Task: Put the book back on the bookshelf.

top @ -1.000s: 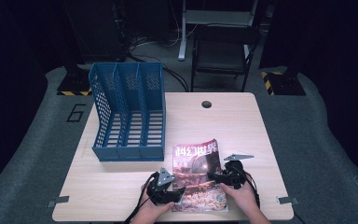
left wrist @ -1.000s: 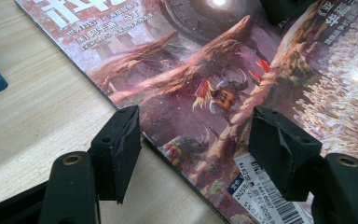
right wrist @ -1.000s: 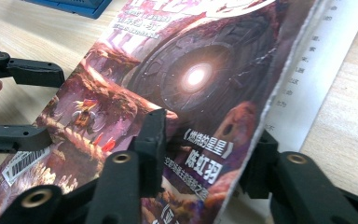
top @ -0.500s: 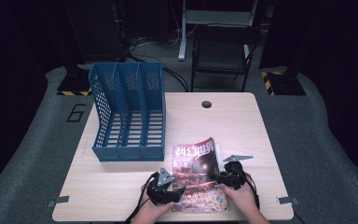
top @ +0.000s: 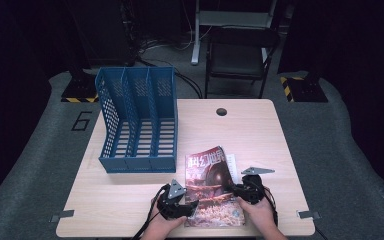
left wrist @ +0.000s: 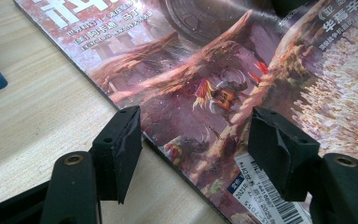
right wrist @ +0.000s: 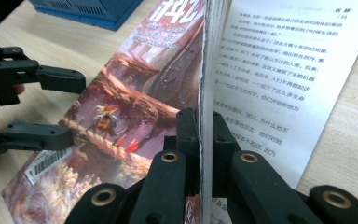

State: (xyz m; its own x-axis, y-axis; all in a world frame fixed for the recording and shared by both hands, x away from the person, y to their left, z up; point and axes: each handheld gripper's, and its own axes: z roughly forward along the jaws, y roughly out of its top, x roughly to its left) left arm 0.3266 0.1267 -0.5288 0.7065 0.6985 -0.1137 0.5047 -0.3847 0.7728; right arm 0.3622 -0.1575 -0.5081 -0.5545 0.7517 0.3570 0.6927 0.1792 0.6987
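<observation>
**Magazine pinched at its open edge**

A glossy magazine (top: pixel 211 187) lay near the front edge of the worktop (top: pixel 260 130), right of its middle, with the blue file rack (top: pixel 137 120) standing well apart toward the back left corner. The right gripper (right wrist: pixel 200 135) had just been closing, and its jaws were pressed together on a sheaf of lifted pages and cover at the magazine's right edge, a printed page bared underneath. The left gripper (left wrist: pixel 193 140) hung spread over the magazine's left, bound edge, one jaw above the bare wood and one above the cover, pressing nothing.

The magazine looked light and floppy, its cover slick, so a pinch on loose pages alone would likely let the rest sag or fan open. The bound edge seemed the firmer place to grasp it whole.
</observation>
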